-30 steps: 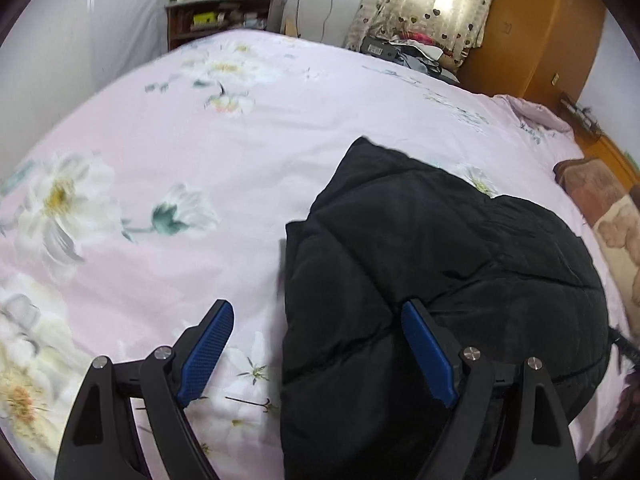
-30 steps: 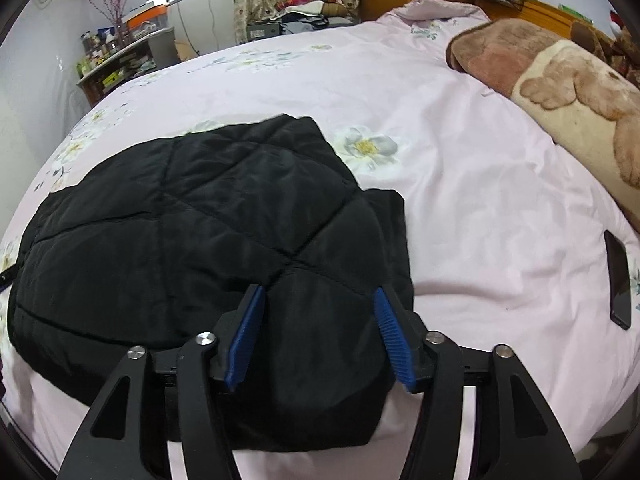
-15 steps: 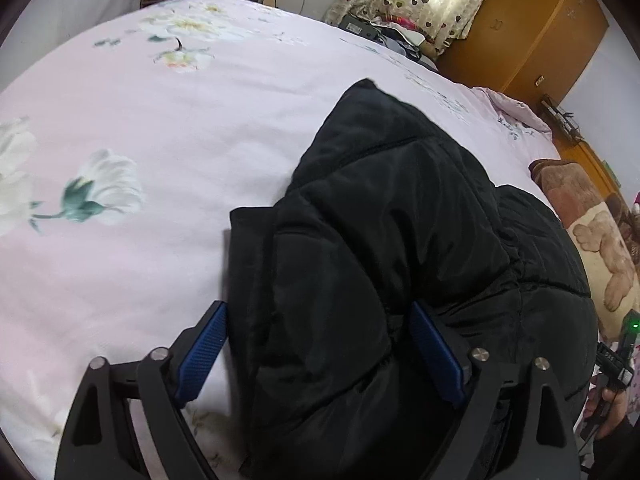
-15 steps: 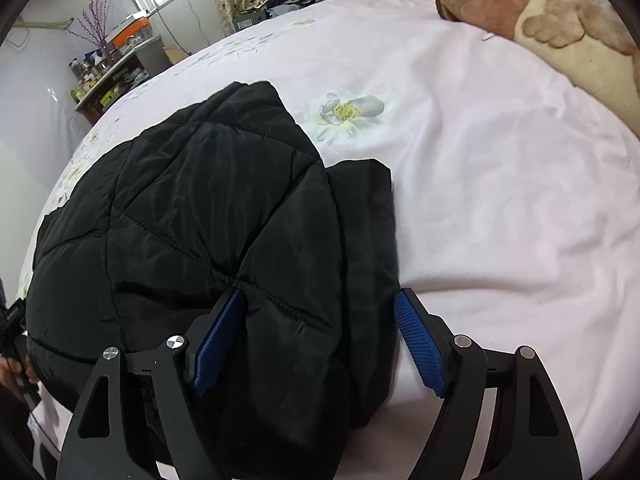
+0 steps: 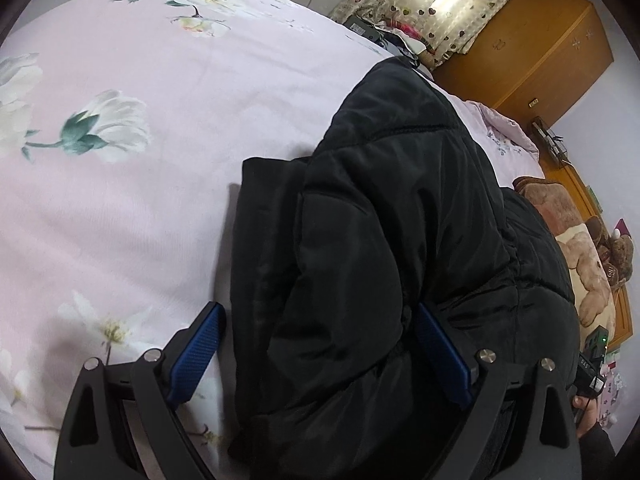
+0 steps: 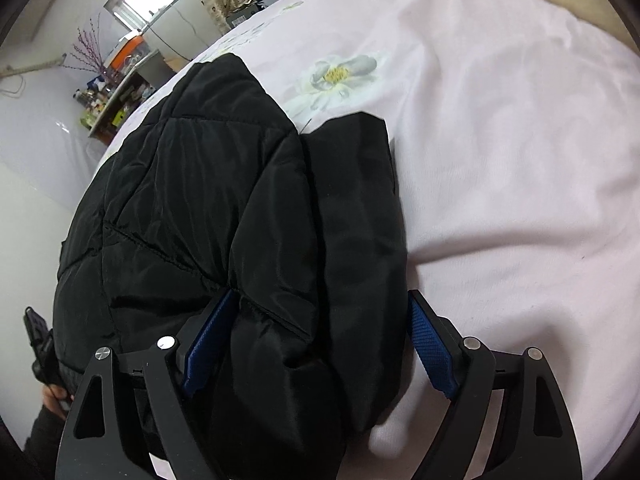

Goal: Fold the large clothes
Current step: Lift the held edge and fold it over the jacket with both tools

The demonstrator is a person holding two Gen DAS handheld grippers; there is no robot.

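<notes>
The jacket (image 5: 380, 248) is lying folded on the bed (image 5: 140, 200). Left tongs (image 5: 316, 356) are gaping, right tongs (image 6: 316, 344) still opening, both straddling puffy edges ungripped; closing shallow risks slipping.

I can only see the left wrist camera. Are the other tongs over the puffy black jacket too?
Observer: Yes. The right tongs straddle the near edge of the black quilted jacket. Their jaws are opening and grip nothing.
Operator: What's past the jacket on that side?
Observer: A white printed flower with a yellow middle, on the pink bedsheet just beyond the jacket's far corner.
Operator: Can that camera see who holds my tongs?
Observer: Only a hand around a black handle at the picture's left edge. The tips of your tongs are hidden behind the jacket.
</notes>
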